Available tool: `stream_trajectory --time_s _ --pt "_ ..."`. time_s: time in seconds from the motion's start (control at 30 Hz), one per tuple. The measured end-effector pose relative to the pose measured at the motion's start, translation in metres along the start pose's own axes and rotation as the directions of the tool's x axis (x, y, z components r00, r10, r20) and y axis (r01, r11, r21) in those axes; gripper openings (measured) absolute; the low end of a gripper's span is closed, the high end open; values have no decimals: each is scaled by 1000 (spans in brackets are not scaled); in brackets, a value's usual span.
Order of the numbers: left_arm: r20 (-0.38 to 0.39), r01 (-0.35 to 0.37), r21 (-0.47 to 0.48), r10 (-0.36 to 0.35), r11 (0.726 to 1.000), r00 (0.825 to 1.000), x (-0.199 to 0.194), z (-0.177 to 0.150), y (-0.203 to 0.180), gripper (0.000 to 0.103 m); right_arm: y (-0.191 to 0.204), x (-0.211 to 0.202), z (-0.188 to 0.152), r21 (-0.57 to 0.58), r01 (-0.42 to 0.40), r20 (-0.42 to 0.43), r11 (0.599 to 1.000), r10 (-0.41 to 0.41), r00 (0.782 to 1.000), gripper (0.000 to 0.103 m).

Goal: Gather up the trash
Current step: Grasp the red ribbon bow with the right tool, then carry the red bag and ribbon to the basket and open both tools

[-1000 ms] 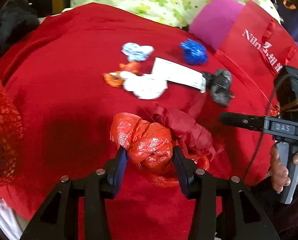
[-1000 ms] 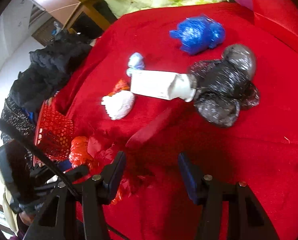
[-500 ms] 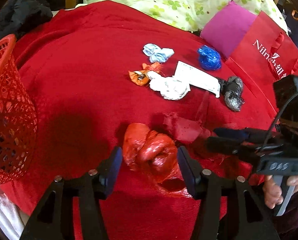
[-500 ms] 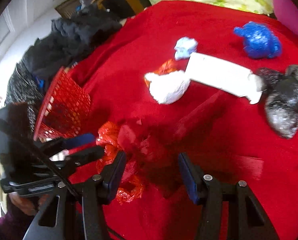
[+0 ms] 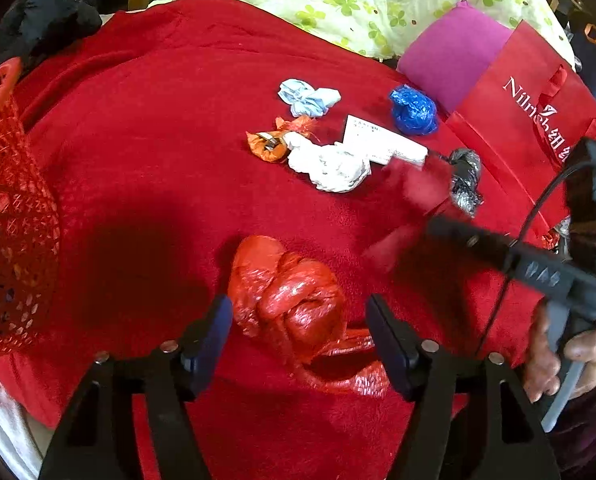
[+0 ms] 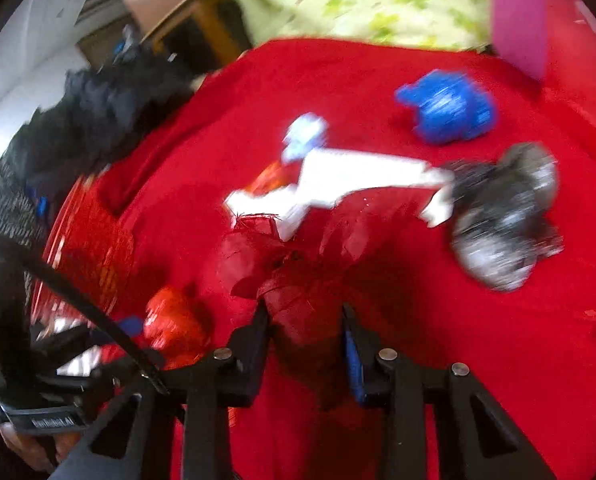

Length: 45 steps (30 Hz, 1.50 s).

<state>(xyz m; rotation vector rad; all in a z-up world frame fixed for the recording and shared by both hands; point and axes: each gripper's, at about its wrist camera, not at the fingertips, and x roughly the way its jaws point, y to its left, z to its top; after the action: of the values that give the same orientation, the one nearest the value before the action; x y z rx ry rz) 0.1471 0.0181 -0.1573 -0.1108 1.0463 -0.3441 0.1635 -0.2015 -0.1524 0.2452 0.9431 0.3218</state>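
Trash is scattered over a red blanket (image 5: 137, 128), with a red mesh basket (image 5: 13, 216) at its left edge.

The left tool (image 5: 298, 328) is spread wide, released, with the crumpled red plastic bag (image 5: 293, 296) lying between its fingers on the blanket. The right tool (image 6: 306, 320) is clenched on a dark red paper wad (image 6: 298, 280), which is seen blurred. Further back a white paper ball (image 5: 334, 168), an orange wrapper (image 5: 267, 145), a pale blue wad (image 5: 308, 98), a white carton (image 5: 382, 145), a blue plastic ball (image 5: 413, 111) and a grey foil wad (image 5: 465, 180) are seen close together. A red shopping bag (image 5: 526, 120) and a magenta cushion (image 5: 450, 60) are placed at the right. What the basket holds cannot be told.
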Motion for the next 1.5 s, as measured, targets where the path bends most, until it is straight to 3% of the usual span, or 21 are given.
stream_trajectory --time_s 0.1,0.13,0.23,0.4,0.57,0.8,0.97,1.07,1.3,1.5 --pt "1 -42 -7 42 999 999 13 -1 -3 68 -8 -10 4 53 -21 46 998 18 999 35" --pt "7 -55 -7 55 998 998 14 -1 -3 56 -8 -13 5 61 -26 60 998 22 998 35" --pt "31 -56 -9 56 998 998 10 -1 -3 50 -5 -20 8 51 -39 100 998 33 994 35" --pt "105 -86 18 84 996 991 -15 4 -10 46 6 -28 11 24 -66 152 998 62 986 35" --pt "195 -142 64 127 988 973 -55 8 -20 46 19 -38 12 12 -96 198 995 92 976 35" --pt "322 -192 104 149 976 935 -118 3 -24 46 52 -48 10 -56 -112 255 992 123 959 35" --pt "385 -212 82 166 974 908 -160 -3 -8 47 83 -50 8 -128 -136 267 982 166 949 35" --pt "421 -230 43 191 972 887 -189 -5 13 47 106 -49 11 -172 -168 264 971 210 942 35" --pt "493 -314 -94 318 945 810 -245 -7 76 47 181 -40 28 -252 -256 235 933 316 919 35" --pt "479 -370 -166 403 914 780 -247 -5 118 47 262 -27 43 -359 -250 232 899 346 909 35"
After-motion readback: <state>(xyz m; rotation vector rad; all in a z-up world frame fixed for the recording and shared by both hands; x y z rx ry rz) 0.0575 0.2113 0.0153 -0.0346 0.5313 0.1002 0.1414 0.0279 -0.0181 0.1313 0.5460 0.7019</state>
